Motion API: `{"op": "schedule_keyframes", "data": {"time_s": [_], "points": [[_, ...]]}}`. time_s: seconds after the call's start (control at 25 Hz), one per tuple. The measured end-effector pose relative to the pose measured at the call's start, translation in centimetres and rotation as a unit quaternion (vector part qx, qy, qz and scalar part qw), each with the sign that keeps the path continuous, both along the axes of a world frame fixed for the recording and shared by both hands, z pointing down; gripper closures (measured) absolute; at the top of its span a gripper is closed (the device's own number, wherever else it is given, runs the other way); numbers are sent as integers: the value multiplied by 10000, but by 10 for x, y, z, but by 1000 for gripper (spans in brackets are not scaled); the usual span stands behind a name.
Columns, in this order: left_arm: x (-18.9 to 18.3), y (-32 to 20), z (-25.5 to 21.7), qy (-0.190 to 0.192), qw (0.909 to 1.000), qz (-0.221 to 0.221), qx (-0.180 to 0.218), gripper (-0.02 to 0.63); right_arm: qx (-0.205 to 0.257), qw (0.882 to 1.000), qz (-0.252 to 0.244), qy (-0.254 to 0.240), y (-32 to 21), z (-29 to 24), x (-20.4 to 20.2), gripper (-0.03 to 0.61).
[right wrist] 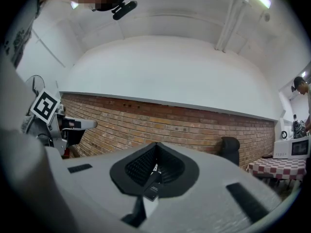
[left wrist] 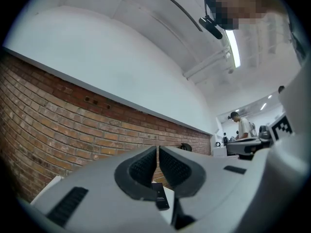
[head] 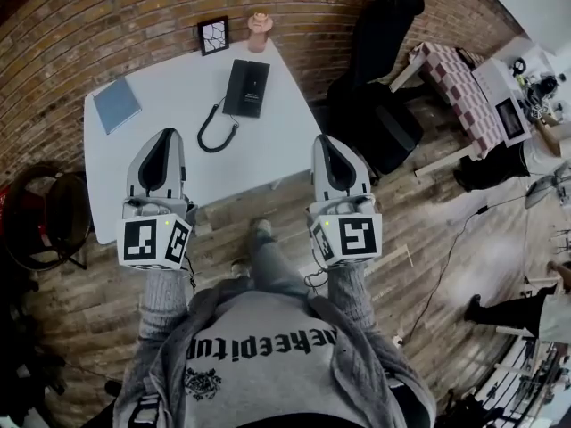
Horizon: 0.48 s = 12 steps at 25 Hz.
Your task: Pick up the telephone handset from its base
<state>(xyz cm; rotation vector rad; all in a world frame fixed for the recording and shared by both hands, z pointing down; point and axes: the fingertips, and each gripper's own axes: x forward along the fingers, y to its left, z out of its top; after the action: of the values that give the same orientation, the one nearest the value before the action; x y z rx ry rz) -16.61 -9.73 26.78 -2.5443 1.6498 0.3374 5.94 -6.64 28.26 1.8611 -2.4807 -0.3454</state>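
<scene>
A black telephone (head: 245,87) lies at the far side of the white table (head: 169,176), its handset resting on the base. A coiled black cord (head: 214,130) loops from its near end. My left gripper (head: 167,135) hovers over the table's near left part, jaws shut, nothing in them. My right gripper (head: 327,142) hangs beside the table's right edge, jaws shut and empty too. Both are well short of the phone. In the left gripper view the telephone (left wrist: 161,198) shows small below the shut left gripper (left wrist: 158,150). The right gripper view shows the telephone (right wrist: 151,189) under the right gripper (right wrist: 155,147).
On the table are a blue notebook (head: 117,105), a small picture frame (head: 213,36) and a pink jar (head: 260,30). A brick wall (head: 107,25) backs it. A black chair (head: 379,96) stands right of the table, a checked table (head: 459,83) further right, a dark round stand (head: 45,221) at left.
</scene>
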Motion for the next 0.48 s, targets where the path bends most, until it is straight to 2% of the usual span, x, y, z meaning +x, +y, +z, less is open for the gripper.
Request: {"op": "schedule_keyframes", "data": {"time_s": [0.24, 0.48], "points": [[-8, -23, 1, -62, 9997, -147, -157, 597, 10, 10000, -54, 15, -31, 2, -5, 575], [-23, -61, -2, -37, 9995, -311, -23, 597, 30, 9998, -179, 42, -75, 0, -14, 575]]}}
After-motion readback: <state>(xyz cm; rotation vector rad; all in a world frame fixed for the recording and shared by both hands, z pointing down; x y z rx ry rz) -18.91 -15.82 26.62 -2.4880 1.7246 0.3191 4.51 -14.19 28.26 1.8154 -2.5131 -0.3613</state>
